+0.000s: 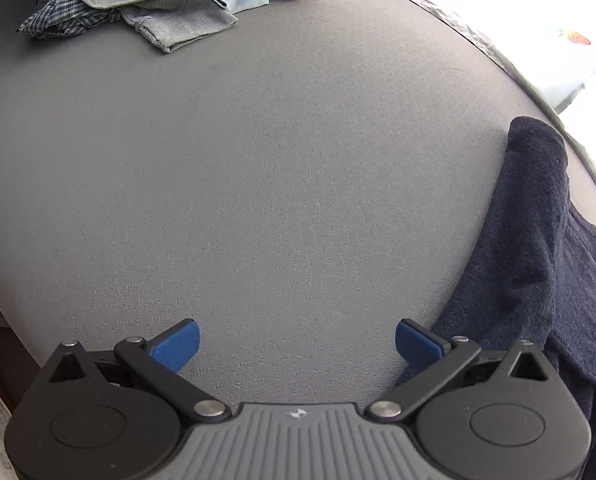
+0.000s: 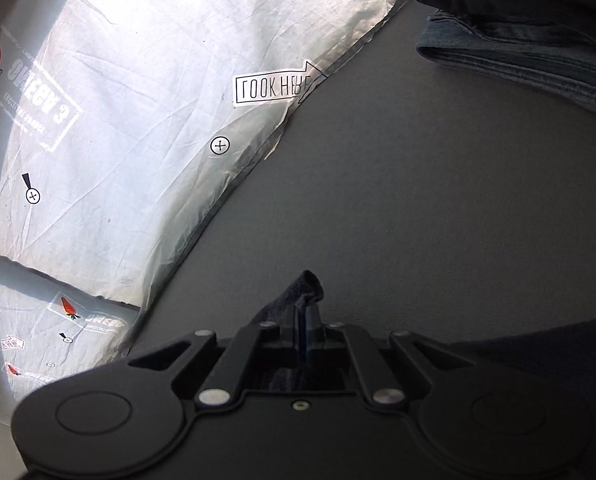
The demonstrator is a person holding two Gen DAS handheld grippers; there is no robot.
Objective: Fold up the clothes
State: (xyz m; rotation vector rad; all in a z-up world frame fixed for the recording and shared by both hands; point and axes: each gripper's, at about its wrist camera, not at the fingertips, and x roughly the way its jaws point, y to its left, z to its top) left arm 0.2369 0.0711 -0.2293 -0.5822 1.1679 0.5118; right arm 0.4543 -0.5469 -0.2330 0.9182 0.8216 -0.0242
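Right wrist view shows the dark navy garment (image 2: pixel 303 292) pinched at a bunched corner between the pressed-together jaws of the right gripper (image 2: pixel 306 322), a small tuft poking out past the fingertips at lower centre. Holding it by a corner like this looks meant to carry that edge across the grey table (image 2: pixel 417 200), probably to spread the piece or lay one half over the other.

Left wrist view has the same garment (image 1: pixel 537 240) draped along the right side of the frame, one rounded end reaching up toward the table's edge and the rest trailing down behind the tool. The left gripper (image 1: pixel 296 344) hangs over bare table at bottom centre, its blue pads (image 1: pixel 176 344) spread wide with nothing between them; the right pad sits just beside the cloth's near edge, likely ready to take a second corner.

Further out, an unfolded heap of grey and checked clothes (image 1: pixel 118 4) lies at the upper left. Folded dark clothes (image 2: pixel 517 40) are stacked at the right wrist view's upper right, and a printed white sheet (image 2: pixel 138 100) borders the table.
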